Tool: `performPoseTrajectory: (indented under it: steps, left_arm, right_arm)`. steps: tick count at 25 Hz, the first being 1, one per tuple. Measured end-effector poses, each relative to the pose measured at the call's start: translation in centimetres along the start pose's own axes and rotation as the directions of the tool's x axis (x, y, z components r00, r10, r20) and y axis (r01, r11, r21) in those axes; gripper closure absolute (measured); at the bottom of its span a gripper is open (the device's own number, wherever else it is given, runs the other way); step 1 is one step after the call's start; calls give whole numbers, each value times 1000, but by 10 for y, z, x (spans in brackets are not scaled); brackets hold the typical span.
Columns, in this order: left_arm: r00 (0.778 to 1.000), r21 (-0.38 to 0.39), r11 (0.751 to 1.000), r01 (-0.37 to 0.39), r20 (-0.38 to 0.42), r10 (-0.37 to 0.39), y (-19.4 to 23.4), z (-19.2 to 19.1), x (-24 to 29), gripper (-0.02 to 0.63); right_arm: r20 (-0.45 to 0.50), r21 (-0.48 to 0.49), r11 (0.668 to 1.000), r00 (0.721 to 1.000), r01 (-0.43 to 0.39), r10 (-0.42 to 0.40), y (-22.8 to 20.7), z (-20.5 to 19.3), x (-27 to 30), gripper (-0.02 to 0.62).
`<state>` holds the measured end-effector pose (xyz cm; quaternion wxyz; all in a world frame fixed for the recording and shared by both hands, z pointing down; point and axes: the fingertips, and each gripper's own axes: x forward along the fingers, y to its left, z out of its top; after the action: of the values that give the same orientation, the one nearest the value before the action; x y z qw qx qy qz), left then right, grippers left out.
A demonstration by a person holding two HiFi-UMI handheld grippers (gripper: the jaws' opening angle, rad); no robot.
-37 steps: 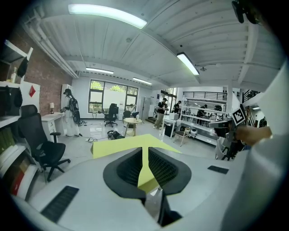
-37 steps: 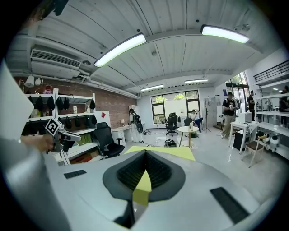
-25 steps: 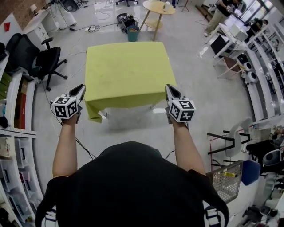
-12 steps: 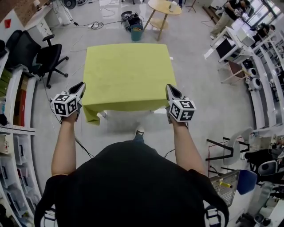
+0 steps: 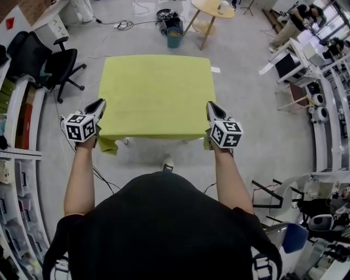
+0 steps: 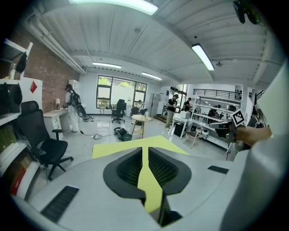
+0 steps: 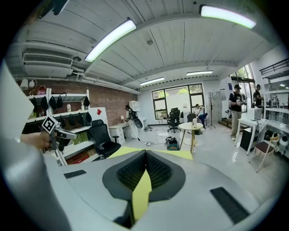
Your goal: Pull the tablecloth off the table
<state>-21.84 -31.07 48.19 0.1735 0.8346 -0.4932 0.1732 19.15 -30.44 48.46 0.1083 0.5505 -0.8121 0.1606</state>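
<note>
The yellow-green fabric tablecloth (image 5: 156, 93) lies spread flat over a table that it hides from above, standing on the pale grey floor (image 5: 246, 109) straight ahead of the person. It looks close to square, so a long axis is hard to call. Its near edge runs left to right between the two grippers, and its far edge faces a round light-wood side table (image 5: 212, 10). The near left corner droops in a loose fold. A black swivel office chair (image 5: 52, 63) stands off the cloth's left side, well apart from it. The left white hand-held gripper (image 5: 100, 104) is clamped on the near left corner, a strip of yellow cloth pinched between its dark ribbed pads. The right white hand-held gripper (image 5: 211, 105) is pinched tight on the near right corner in the same way.
</note>
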Motion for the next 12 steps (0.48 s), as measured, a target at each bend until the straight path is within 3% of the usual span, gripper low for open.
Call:
performPoseTrajectory:
  steps: [12]
  left_arm:
    - [997, -25, 997, -75, -27, 74, -3, 27, 74, 548]
  right_arm:
    - [-29, 22, 999, 999, -46, 46, -85, 8, 62, 577]
